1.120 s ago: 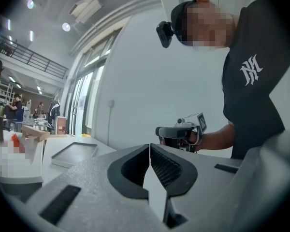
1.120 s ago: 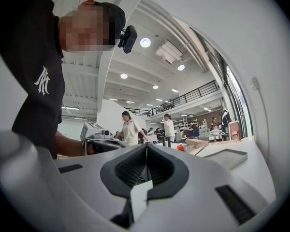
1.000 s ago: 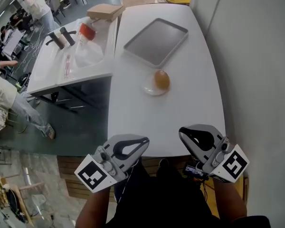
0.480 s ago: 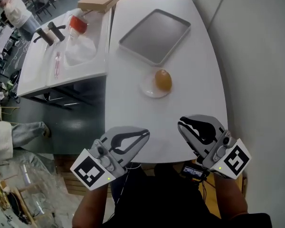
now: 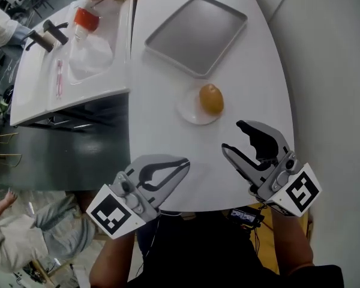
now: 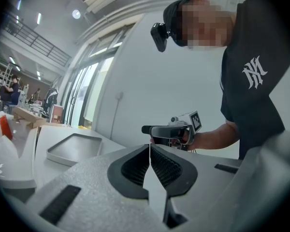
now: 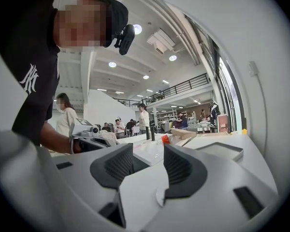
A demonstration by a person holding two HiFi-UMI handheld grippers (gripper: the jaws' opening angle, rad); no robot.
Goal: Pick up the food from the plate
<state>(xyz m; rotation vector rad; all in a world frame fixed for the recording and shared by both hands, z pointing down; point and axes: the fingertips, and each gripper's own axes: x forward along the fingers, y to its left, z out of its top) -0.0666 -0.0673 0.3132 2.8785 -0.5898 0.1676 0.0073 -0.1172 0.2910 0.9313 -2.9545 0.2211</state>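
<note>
The food point(image 5: 211, 98), a round orange-brown piece, lies on a small white plate point(image 5: 189, 111) in the middle of the white table point(image 5: 168, 131). My right gripper point(image 5: 233, 138) hovers over the table's near right part, a short way from the plate. It is open, its jaws have just been opening, and nothing is between them point(image 7: 148, 151). My left gripper point(image 5: 185, 162) is at the near edge, left of the plate, shut and empty point(image 6: 149, 151). Neither gripper view shows the food.
A grey tray point(image 5: 197, 35) lies beyond the plate. A second white table point(image 5: 42, 83) at the left carries a red-capped bottle point(image 5: 84, 20), a clear bag and two dark bottles. A wall point(image 5: 330, 71) runs along the right. People sit in the hall behind.
Both grippers have come forward over the table's near edge, closer to the plate. The right gripper's jaws, shut before, now stand apart. The left stays shut.
</note>
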